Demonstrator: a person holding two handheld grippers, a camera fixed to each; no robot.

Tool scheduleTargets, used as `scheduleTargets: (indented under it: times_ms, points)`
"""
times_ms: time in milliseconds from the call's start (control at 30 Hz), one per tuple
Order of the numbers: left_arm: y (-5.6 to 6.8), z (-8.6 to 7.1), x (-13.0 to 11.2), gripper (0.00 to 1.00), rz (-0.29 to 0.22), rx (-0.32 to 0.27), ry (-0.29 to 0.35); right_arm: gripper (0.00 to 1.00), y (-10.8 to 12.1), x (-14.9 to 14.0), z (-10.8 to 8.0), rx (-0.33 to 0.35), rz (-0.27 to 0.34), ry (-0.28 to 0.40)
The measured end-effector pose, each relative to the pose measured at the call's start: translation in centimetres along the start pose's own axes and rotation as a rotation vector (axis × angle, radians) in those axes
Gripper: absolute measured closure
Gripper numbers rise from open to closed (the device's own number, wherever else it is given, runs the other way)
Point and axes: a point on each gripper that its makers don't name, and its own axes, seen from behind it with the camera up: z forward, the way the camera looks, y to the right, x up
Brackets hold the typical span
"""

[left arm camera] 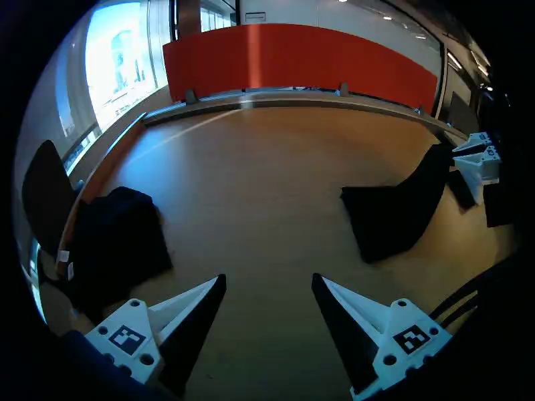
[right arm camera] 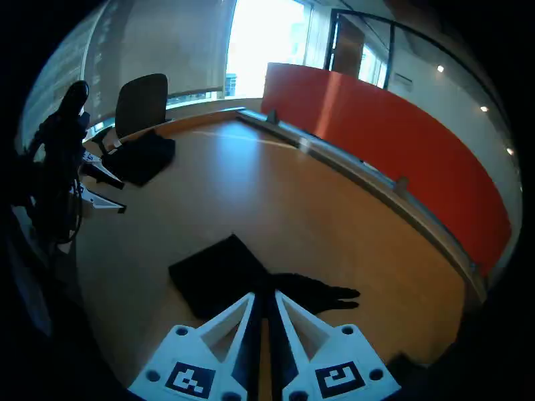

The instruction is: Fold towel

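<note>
Loads of bare tabletop (left arm camera: pixel 267 174) to move around in. The far edge runs along an orange partition (left arm camera: pixel 301 60), and another dark cloth pile (left arm camera: pixel 117 240) sits by the edge near a chair (right arm camera: pixel 140 100). The dark towel (right arm camera: pixel 214 277) lies mid-table, its long axis running sideways across the right gripper view, one end raised off the wood. The right hand-held gripper (right arm camera: pixel 266 294) is clamped on that end, fingers nearly touching. The left hand-held gripper (left arm camera: pixel 267 277) is spread wide, holding nothing, above bare wood well apart from the towel.
</note>
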Motion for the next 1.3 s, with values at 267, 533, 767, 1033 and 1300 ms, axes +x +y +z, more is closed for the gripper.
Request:
scheduleTargets:
  times_ms: [267, 533, 767, 1033, 1300]
  points:
    - [-1.0, -0.7, -0.2, 0.05, -0.019, 0.014, 0.007, 0.95, -4.0, 1.9, 2.5, 0.075, -0.025, 0.011]
    - [-2.4, -1.3, -0.9, 0.05, -0.043, 0.032, 0.002, 0.80, -7.8, 1.2, 5.3, 0.149, -0.023, -0.035]
    - [-3.3, -1.3, -1.4, 0.05, -0.050, 0.042, -0.005, 0.31, -9.2, -0.9, 6.3, 0.181, 0.006, -0.094]
    - [-3.1, -1.2, -1.2, 0.05, -0.045, 0.034, -0.006, 0.31, -7.9, -1.6, 5.9, 0.149, 0.034, -0.097]
    - [-3.0, -1.1, -1.1, 0.05, -0.043, 0.030, -0.007, 0.31, -7.4, -3.7, 5.6, 0.134, 0.050, -0.128]
